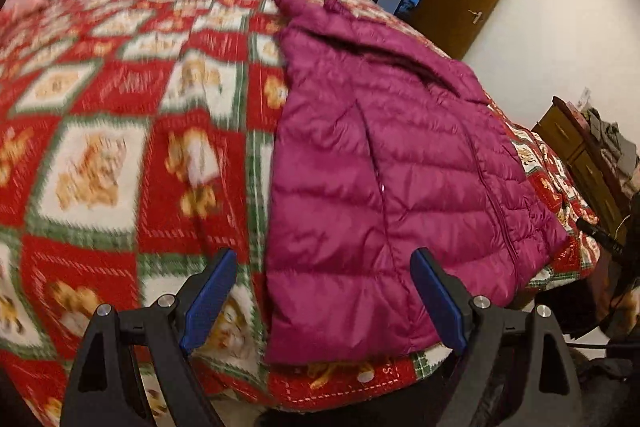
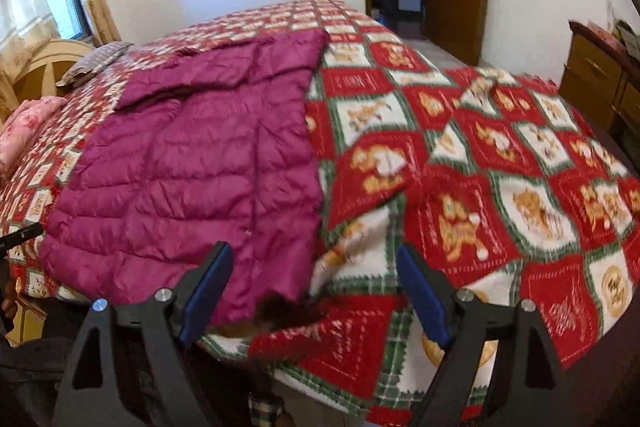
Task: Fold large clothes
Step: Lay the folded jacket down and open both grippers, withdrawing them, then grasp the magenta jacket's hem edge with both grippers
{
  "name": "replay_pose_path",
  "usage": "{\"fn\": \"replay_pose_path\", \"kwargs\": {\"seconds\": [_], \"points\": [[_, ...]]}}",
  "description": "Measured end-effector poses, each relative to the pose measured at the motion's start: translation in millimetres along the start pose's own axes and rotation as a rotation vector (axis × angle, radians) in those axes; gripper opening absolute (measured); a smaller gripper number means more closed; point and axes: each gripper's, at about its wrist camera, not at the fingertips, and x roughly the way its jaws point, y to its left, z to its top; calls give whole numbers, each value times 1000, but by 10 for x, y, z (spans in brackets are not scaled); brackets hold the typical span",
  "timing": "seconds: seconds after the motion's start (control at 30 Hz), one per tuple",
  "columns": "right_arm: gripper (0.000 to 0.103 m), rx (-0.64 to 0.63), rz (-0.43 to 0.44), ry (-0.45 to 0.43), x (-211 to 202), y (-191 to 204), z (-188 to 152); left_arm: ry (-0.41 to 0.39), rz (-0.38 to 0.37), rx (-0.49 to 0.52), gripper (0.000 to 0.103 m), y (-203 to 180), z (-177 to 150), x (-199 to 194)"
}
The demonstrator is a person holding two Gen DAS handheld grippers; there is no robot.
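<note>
Nearby, a pillow (image 2: 94, 61) lies beyond the jacket (image 2: 192, 163) on the bedspread (image 2: 500, 187).

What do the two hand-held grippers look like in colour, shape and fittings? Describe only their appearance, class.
Both look alike. The left hand-held gripper and the right hand-held gripper each have two black plastic arms with triangular cut-outs, round silver bolt heads at the joints, and flat, ribbed blue finger pads. No markings show, and no sleeves.

A bed (image 2: 500, 155) covered by a red, white and green patterned blanket (image 1: 120, 115) carries a magenta quilted jacket (image 1: 380, 167) lying flat, with pillows (image 2: 28, 123) at its far end.
</note>
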Motion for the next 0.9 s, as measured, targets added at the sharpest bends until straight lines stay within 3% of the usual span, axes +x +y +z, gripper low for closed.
{"fn": "replay_pose_path", "kwargs": {"seconds": [0.1, 0.23, 0.33, 0.47, 0.63, 0.73, 0.8, 0.83, 0.9], "points": [[88, 44, 49, 34, 101, -43, -64, 19, -26, -21, 88, -3, -65, 54], [88, -49, 14, 23, 111, 112, -90, 11, -27, -4, 88, -43, -100, 38], [87, -100, 21, 26, 123, 226, -108, 8, -64, 8, 88, -60, -99, 5], [87, -138, 49, 49, 194, 328, -128, 23, -48, 30, 88, -64, -121, 51], [80, -130, 61, 132, 454, 347, -151, 27, -40, 63, 88, -77, -163, 76], [78, -176, 35, 137, 515, 438, -172, 30, -48, 73, 88, -99, -170, 83], [56, -212, 41, 137, 522, 495, -196, 36, -60, 75, 88, -103, -179, 91], [33, -214, 55, 150, 533, 500, -204, 40, -61, 78, 88, -104, -183, 94], [27, -190, 69, 181, 588, 460, -229, 43, -56, 89, 88, -118, -192, 93]]}}
